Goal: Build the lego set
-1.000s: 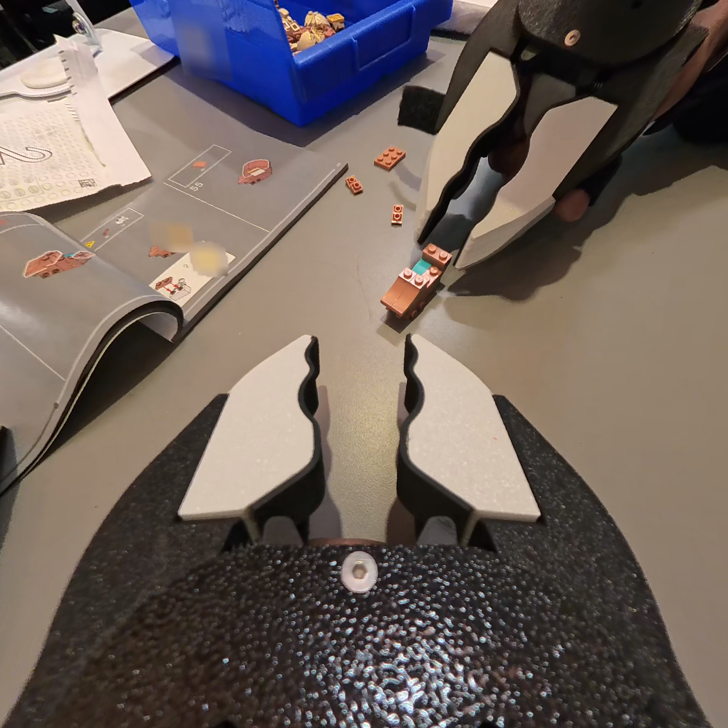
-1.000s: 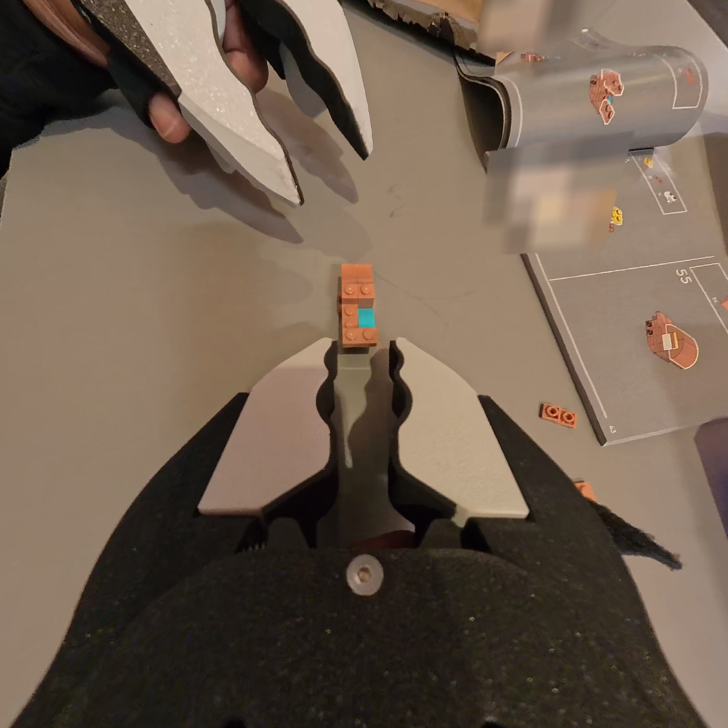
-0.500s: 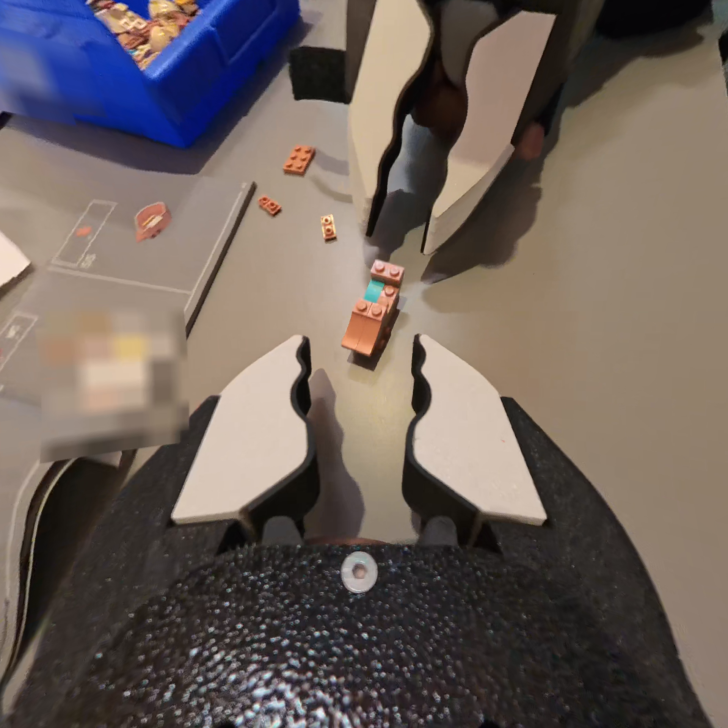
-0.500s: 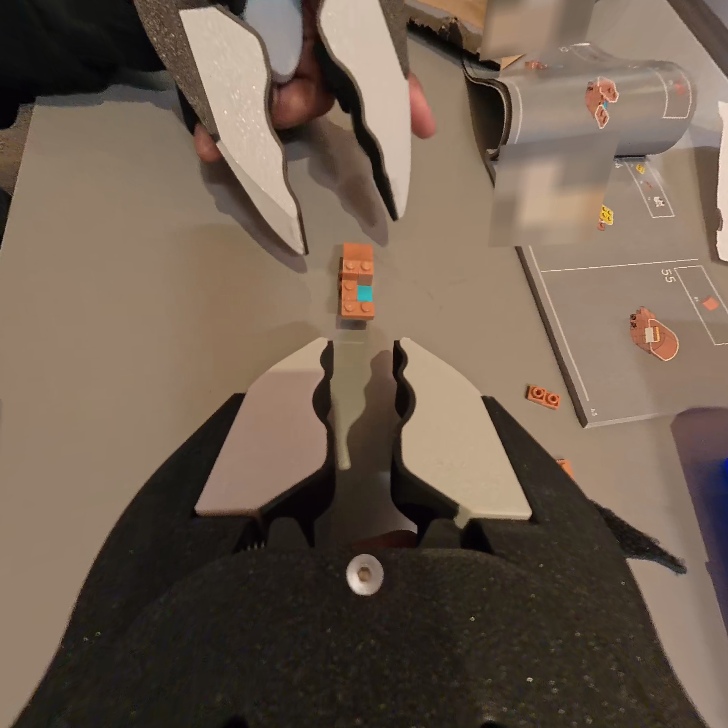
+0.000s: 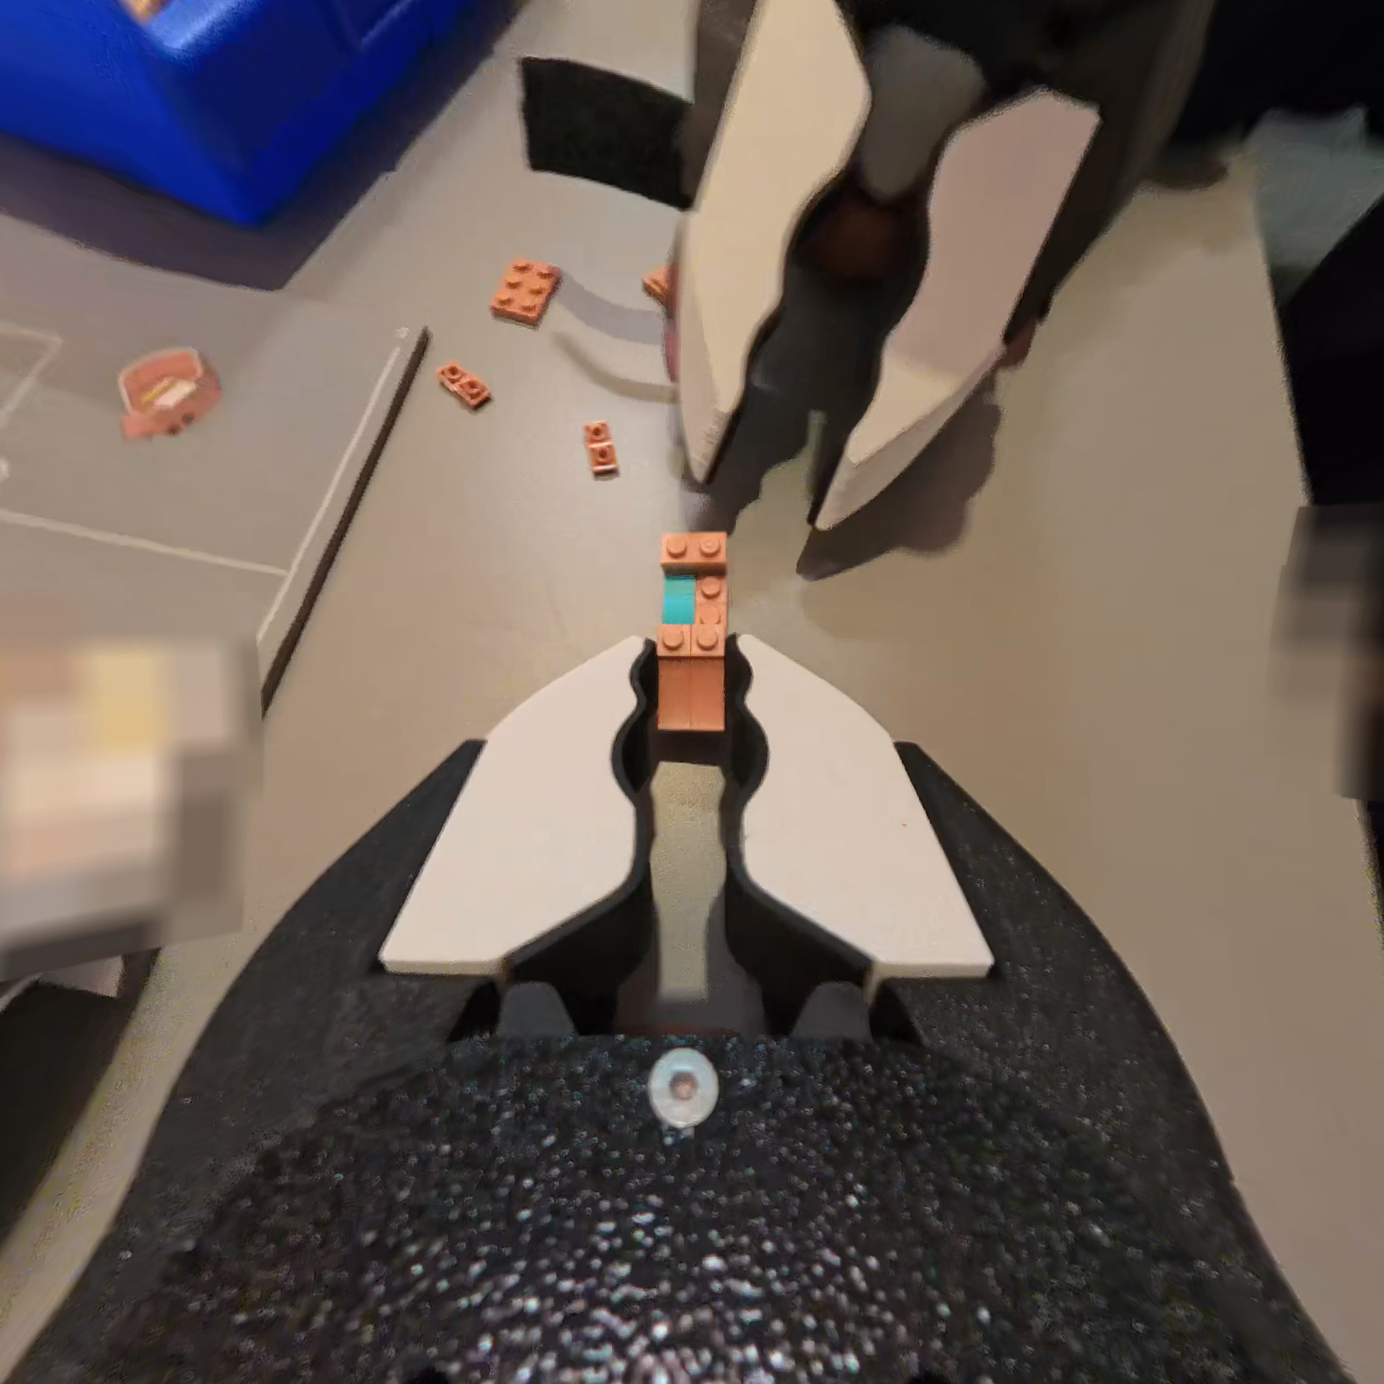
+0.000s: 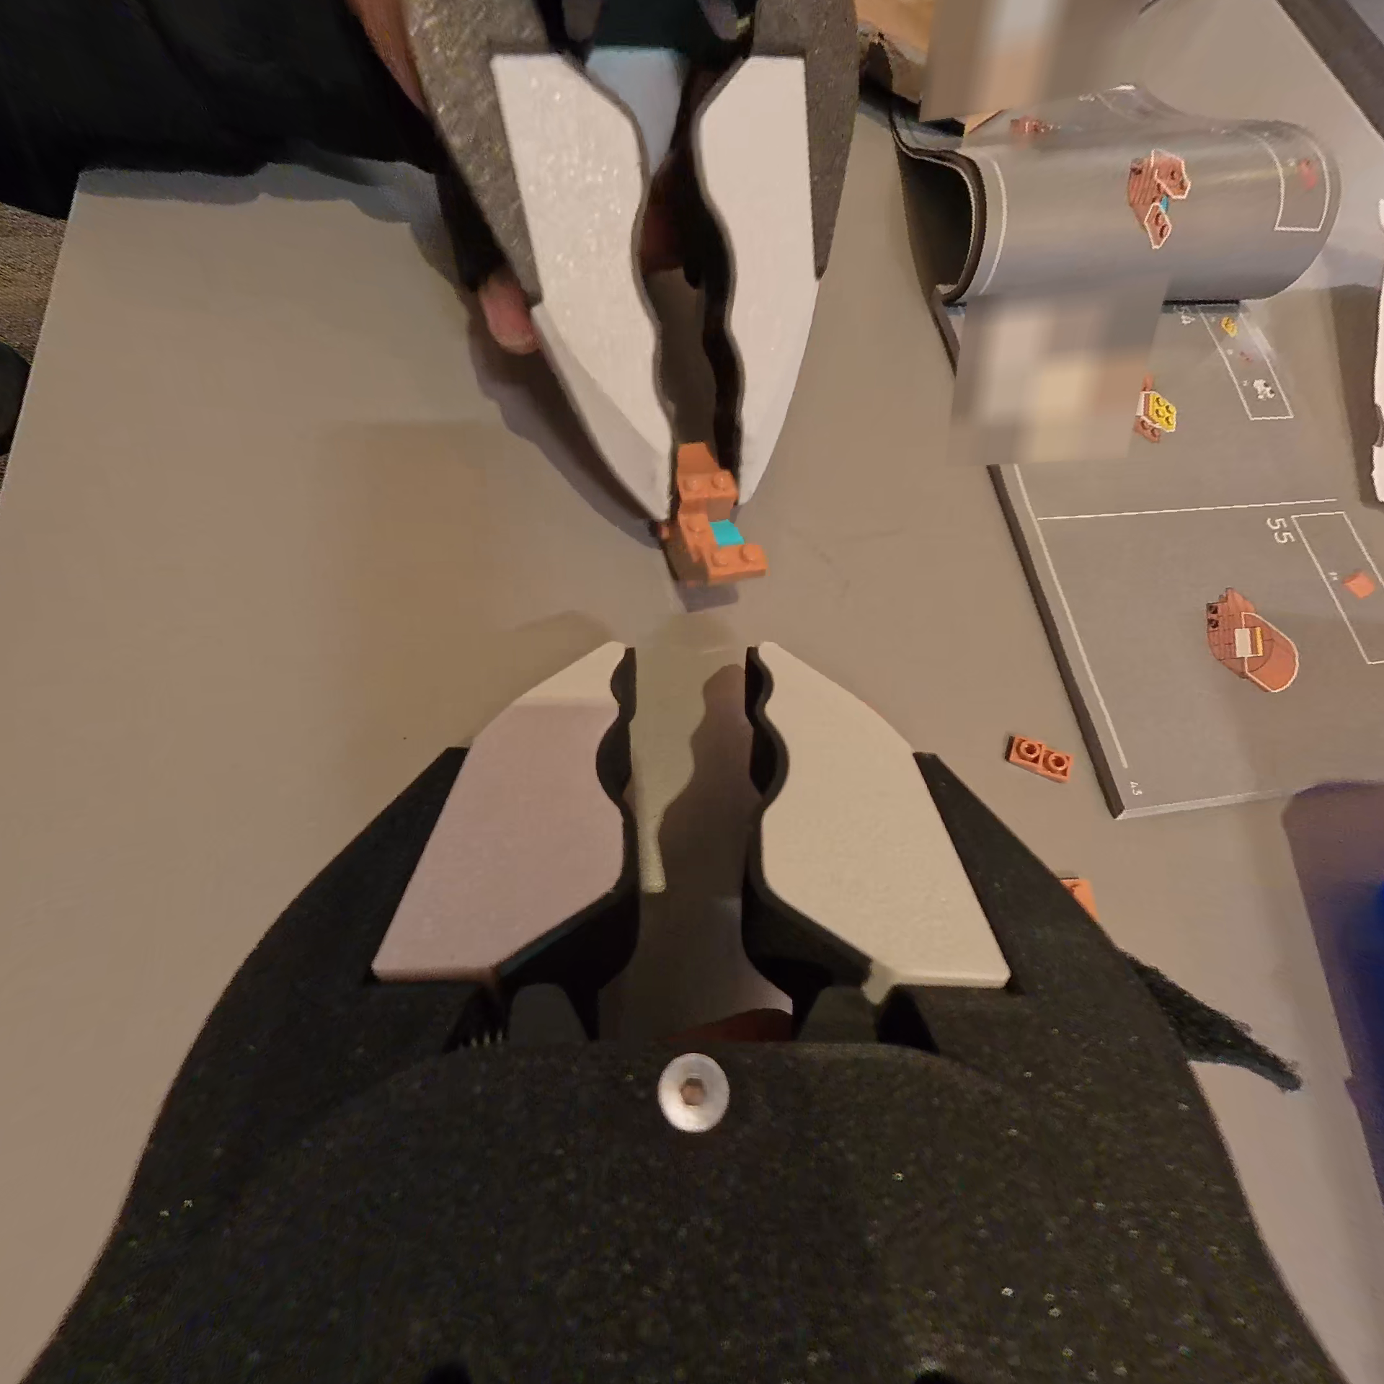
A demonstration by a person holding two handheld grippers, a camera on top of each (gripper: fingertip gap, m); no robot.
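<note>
My left gripper [image 5: 690, 650] just closed in from wide, now pinching the brown brick assembly [image 5: 693, 636]; right gripper [image 6: 689, 653] stays spread, empty, near it.

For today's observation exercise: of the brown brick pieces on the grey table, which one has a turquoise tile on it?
The small brick assembly between the left gripper's fingertips; the loose brown plates lying farther off are plain brown.
</note>
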